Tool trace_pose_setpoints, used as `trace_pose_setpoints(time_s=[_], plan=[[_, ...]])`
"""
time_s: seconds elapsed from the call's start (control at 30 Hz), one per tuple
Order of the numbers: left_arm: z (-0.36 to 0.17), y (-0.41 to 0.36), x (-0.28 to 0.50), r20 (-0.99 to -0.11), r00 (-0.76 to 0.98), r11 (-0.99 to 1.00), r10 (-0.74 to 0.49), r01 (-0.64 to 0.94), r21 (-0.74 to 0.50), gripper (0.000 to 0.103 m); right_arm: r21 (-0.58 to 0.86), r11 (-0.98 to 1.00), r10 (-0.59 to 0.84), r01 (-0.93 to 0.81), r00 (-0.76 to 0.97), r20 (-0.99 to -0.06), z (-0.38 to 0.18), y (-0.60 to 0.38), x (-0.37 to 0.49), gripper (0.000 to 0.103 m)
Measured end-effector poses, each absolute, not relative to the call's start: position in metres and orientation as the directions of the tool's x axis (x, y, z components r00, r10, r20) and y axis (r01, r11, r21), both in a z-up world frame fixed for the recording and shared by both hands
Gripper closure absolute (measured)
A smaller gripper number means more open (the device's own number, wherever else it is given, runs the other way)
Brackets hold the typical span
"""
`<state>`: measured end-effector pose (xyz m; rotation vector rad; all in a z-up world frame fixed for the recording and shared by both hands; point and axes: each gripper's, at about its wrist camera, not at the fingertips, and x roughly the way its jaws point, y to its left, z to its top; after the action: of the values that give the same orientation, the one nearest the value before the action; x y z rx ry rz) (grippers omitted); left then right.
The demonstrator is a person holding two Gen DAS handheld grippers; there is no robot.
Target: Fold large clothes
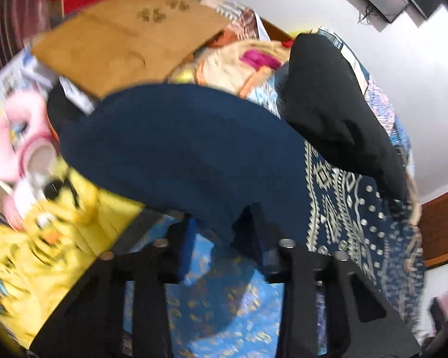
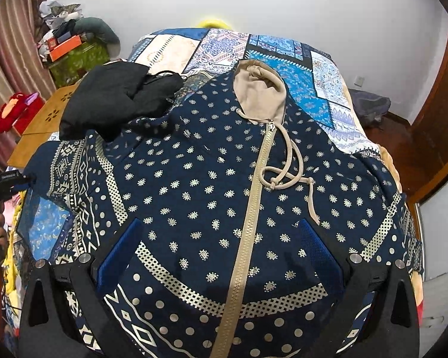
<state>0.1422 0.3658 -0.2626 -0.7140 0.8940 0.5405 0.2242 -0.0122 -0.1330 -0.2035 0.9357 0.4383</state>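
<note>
The left wrist view is blurred, and the near hem of the hoodie [image 2: 212, 197] is cut off in the right view. The hoodie lies flat on the bed [image 2: 301, 68], zipper up, a black garment [image 2: 116, 95] on its far left. The left gripper [image 1: 221, 232] has narrow jaws closed on the hoodie's plain dark sleeve edge. The right gripper [image 2: 221, 247] hovers above the hoodie, jaws wide open, holding nothing.
</note>
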Motion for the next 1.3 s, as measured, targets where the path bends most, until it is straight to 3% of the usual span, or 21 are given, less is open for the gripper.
trace_pose_setpoints(time_s=[0.13, 0.23, 0.47, 0.73, 0.97, 1.3], plan=[[-0.248, 0.355, 0.151, -0.839, 0.52, 0.673, 0.163, -0.68, -0.291, 0.096, 0.022, 0.895, 0.281, -0.445, 0.526, -0.803, -0.126, -0.015, 0.221, 0.0], [-0.223, 0.338, 0.155, -0.807, 0.542, 0.716, 0.236, -0.658, -0.233, 0.1, 0.024, 0.897, 0.287, -0.441, 0.539, -0.792, -0.121, -0.019, 0.216, 0.0], [-0.138, 0.284, 0.179, -0.664, 0.689, 0.82, 0.288, -0.537, -0.201, 0.101, 0.014, 0.9, 0.287, -0.436, 0.568, -0.772, -0.111, -0.032, 0.21, 0.0], [-0.081, 0.185, 0.23, -0.572, 0.809, 0.941, 0.136, -0.285, -0.18, 0.101, 0.01, 0.906, 0.287, -0.423, 0.598, -0.749, -0.105, -0.055, 0.208, 0.0], [-0.107, 0.097, 0.273, -0.644, 0.763, 0.976, -0.058, -0.094, -0.199, 0.101, 0.005, 0.919, 0.264, -0.394, 0.605, -0.751, -0.107, -0.079, 0.208, 0.0], [-0.199, 0.014, 0.295, -0.829, 0.533, 0.984, -0.17, 0.047, -0.171, 0.101, 0.006, 0.934, 0.226, -0.357, 0.579, -0.783, -0.121, -0.104, 0.214, 0.0]])
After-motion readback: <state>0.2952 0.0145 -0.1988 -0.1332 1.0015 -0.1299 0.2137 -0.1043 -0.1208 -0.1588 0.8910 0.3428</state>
